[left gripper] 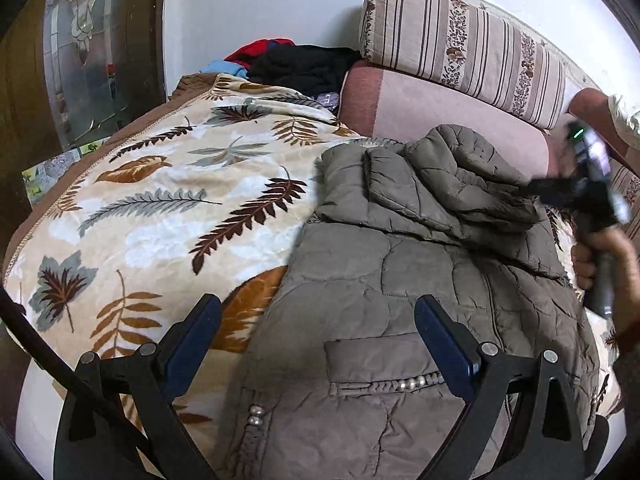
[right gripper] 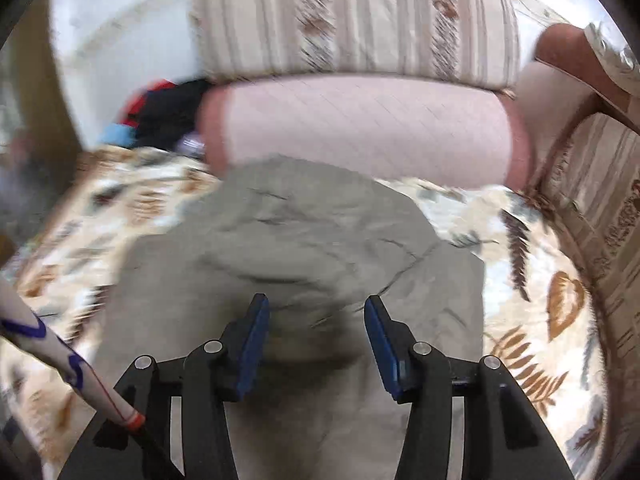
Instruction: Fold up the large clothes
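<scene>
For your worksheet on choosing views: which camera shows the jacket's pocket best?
The left wrist view: the jacket is sharp there, and its pocket with beaded trim shows plainly. The right wrist view shows only a blurred grey jacket; no pocket can be made out.

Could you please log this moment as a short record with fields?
surface: leaf-print blanket over a sofa
garment: olive quilted jacket, lying on the blanket, upper part folded over
left gripper: open above the jacket, holding nothing
right gripper: open, nothing between the pads
behind: striped cushion, pile of clothes
</scene>
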`<state>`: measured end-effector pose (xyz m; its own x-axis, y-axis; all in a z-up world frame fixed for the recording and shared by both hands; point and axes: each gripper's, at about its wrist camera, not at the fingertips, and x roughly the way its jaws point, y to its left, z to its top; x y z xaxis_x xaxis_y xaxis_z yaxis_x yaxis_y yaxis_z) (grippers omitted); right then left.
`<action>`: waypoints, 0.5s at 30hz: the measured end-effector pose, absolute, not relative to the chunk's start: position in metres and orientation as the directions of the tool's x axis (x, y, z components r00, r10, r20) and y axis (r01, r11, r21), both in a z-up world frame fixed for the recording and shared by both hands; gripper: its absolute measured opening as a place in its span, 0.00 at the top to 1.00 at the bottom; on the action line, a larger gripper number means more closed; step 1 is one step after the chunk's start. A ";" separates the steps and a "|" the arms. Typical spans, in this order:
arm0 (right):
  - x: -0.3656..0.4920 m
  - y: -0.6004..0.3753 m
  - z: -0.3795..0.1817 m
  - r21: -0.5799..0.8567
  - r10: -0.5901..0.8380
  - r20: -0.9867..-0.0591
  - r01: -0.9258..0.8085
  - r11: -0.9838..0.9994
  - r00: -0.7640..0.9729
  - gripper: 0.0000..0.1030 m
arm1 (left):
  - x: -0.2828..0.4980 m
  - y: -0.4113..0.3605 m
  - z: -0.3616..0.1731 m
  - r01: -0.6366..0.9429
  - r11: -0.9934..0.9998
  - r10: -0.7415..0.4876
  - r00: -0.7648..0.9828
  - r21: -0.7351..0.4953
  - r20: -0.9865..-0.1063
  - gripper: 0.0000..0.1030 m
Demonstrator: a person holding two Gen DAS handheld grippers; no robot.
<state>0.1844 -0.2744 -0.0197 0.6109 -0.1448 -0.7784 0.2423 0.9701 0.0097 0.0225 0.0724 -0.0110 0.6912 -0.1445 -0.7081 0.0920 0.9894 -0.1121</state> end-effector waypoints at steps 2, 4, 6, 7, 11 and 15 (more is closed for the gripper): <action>0.194 -0.281 -0.052 0.028 -0.123 -0.831 0.262 0.965 0.542 0.48 | 0.022 0.075 -0.011 0.085 0.991 -0.132 0.693 -0.102 -0.709 0.06; 0.196 -0.281 -0.089 0.041 -0.095 -0.877 0.270 0.962 0.471 0.48 | 0.025 0.078 -0.012 0.078 0.992 -0.123 0.693 -0.096 -0.711 0.06; 0.194 -0.278 -0.096 0.014 -0.111 -0.878 0.257 0.966 0.465 0.48 | 0.028 0.080 -0.015 0.070 0.993 -0.120 0.689 -0.100 -0.715 0.06; 0.192 -0.275 -0.089 -0.007 -0.125 -0.877 0.248 0.969 0.464 0.48 | 0.030 0.081 -0.016 0.067 0.992 -0.125 0.687 -0.109 -0.716 0.06; 0.177 -0.256 -0.035 -0.040 -0.173 -0.789 0.231 0.972 0.590 0.48 | 0.033 0.083 -0.019 0.063 0.991 -0.130 0.691 -0.120 -0.711 0.06; 0.184 -0.217 -0.006 0.006 -0.086 -0.735 0.133 0.991 0.672 0.48 | 0.035 0.084 -0.023 0.060 0.991 -0.127 0.684 -0.118 -0.719 0.06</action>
<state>0.1842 -0.2171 -0.0065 0.6722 -0.0858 -0.7354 0.1331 0.9911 0.0060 0.0353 0.0837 -0.0233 0.6835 -0.1270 -0.7188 0.0603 0.9912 -0.1178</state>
